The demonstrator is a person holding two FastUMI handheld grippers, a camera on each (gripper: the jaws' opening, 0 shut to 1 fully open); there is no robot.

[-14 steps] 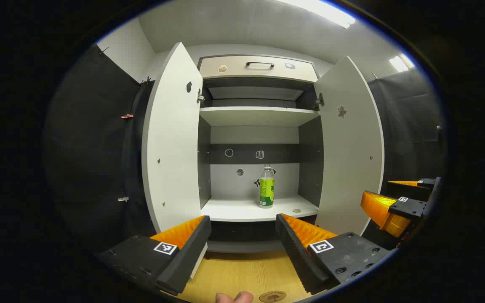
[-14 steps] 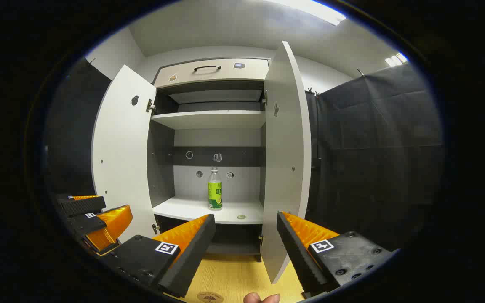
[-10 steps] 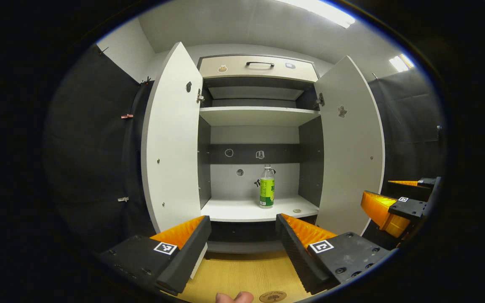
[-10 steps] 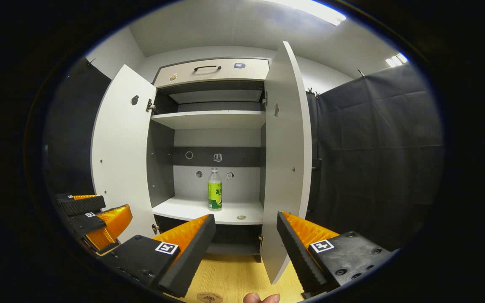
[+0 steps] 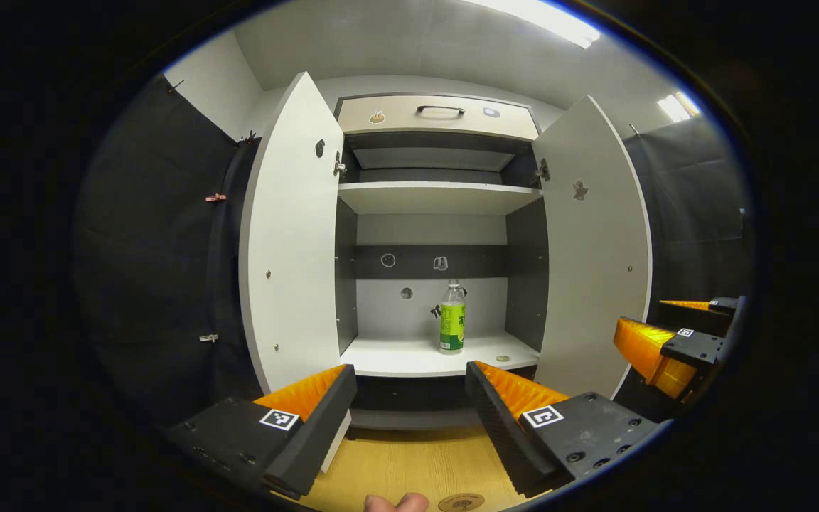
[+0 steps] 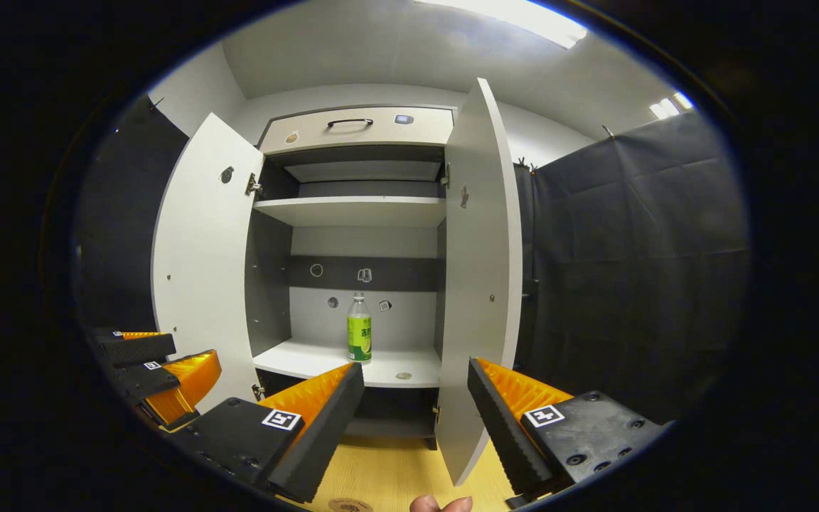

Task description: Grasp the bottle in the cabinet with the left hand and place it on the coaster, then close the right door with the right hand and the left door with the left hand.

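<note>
In the left gripper view, the cabinet [image 5: 438,213] stands with both doors swung wide. The left door [image 5: 288,235] and the right door [image 5: 594,249] both show their inner faces. The bottle [image 5: 452,318] stands upright on the cabinet's lower shelf [image 5: 409,355], cap up, its long axis vertical, nearer the right door. A small round disc [image 5: 502,358] lies on the shelf beside it. The left gripper [image 5: 409,398] hangs in front of the cabinet, jaws spread apart and empty. The coaster [image 5: 461,502] lies on the wooden table [image 5: 409,469] below the cabinet.

In the right gripper view, the right door [image 6: 480,270] appears nearly edge-on, hiding the cabinet's right wall. The bottle [image 6: 359,328] is upright there too. The right gripper [image 6: 413,409] is spread and empty, with the left gripper [image 6: 153,363] off beside the left door [image 6: 203,256].
</note>
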